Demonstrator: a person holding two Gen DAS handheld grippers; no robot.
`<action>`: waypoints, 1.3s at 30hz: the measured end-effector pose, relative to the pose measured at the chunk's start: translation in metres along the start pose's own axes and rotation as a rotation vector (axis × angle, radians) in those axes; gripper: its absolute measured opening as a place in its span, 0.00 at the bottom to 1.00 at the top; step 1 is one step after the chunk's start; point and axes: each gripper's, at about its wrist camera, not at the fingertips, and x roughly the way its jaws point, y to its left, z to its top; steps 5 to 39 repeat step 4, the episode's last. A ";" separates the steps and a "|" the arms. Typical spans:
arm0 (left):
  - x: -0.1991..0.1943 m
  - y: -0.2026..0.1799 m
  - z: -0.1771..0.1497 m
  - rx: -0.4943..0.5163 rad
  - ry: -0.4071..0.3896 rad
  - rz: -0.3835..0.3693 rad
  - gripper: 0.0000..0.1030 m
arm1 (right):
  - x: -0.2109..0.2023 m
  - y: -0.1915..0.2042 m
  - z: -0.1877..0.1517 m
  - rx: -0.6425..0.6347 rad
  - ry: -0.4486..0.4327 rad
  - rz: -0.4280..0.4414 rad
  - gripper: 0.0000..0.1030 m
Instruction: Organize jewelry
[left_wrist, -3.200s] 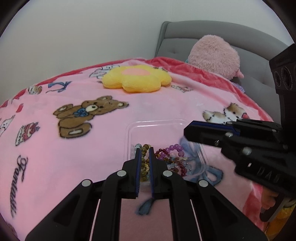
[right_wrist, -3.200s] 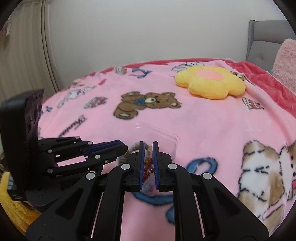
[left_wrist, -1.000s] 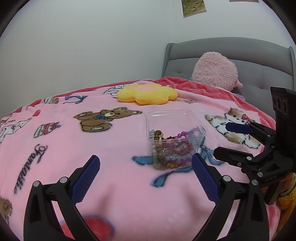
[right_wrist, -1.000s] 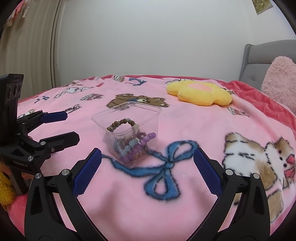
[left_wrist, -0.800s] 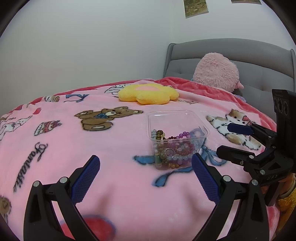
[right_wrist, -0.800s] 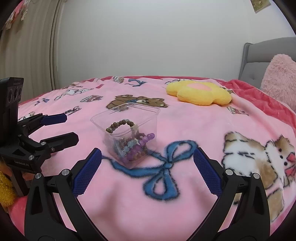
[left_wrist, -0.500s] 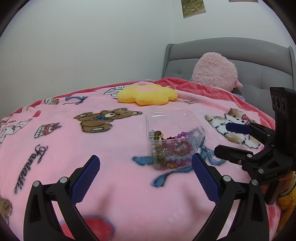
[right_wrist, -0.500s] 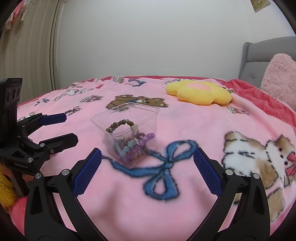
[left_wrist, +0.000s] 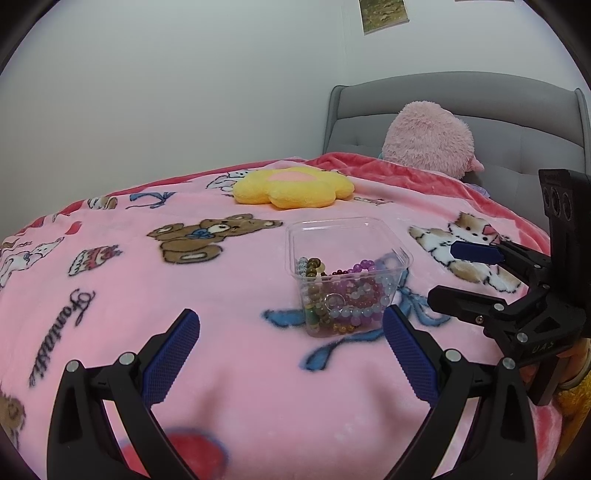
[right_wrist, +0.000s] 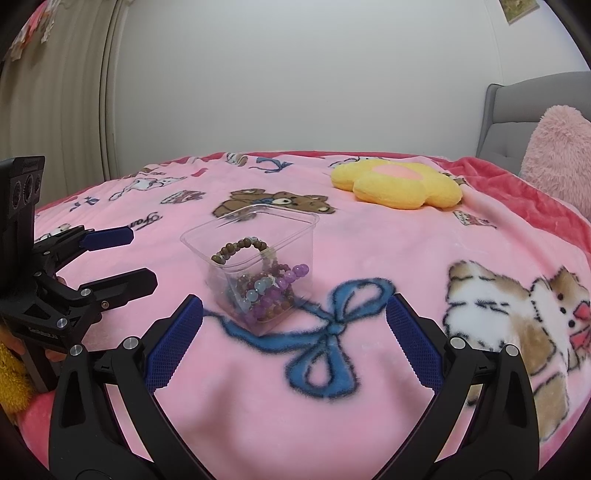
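A clear plastic tub (left_wrist: 384, 232) stands upright on the pink blanket, with several beaded bracelets (left_wrist: 343, 299) inside; it also shows in the right wrist view (right_wrist: 299, 229) with the bracelets (right_wrist: 266, 288). My left gripper (left_wrist: 291, 336) is wide open and empty, a little short of the tub. My right gripper (right_wrist: 295, 325) is wide open and empty, also short of the tub. Each gripper shows in the other's view: the right one (left_wrist: 458, 273) to the tub's right, the left one (right_wrist: 125, 258) to its left.
The pink cartoon blanket (left_wrist: 147, 302) covers the bed. A yellow flower cushion (left_wrist: 291, 186) lies behind the tub, and it shows in the right wrist view (right_wrist: 399, 184). A pink plush (left_wrist: 428, 140) leans on the grey headboard (left_wrist: 517, 110). A curtain (right_wrist: 55, 92) hangs at the left.
Since 3.2 s ago both grippers have opened and drawn back from the tub, where they were shut over the beads. Over the last second nothing has visibly moved.
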 end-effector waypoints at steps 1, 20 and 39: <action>0.000 -0.001 0.000 0.000 0.001 0.004 0.95 | 0.000 0.000 0.000 0.000 -0.001 0.001 0.92; 0.000 0.000 -0.001 -0.001 0.000 0.007 0.95 | 0.000 -0.001 0.000 0.003 -0.003 0.003 0.92; 0.000 0.000 -0.001 -0.001 0.000 0.007 0.95 | 0.000 -0.001 0.000 0.003 -0.003 0.003 0.92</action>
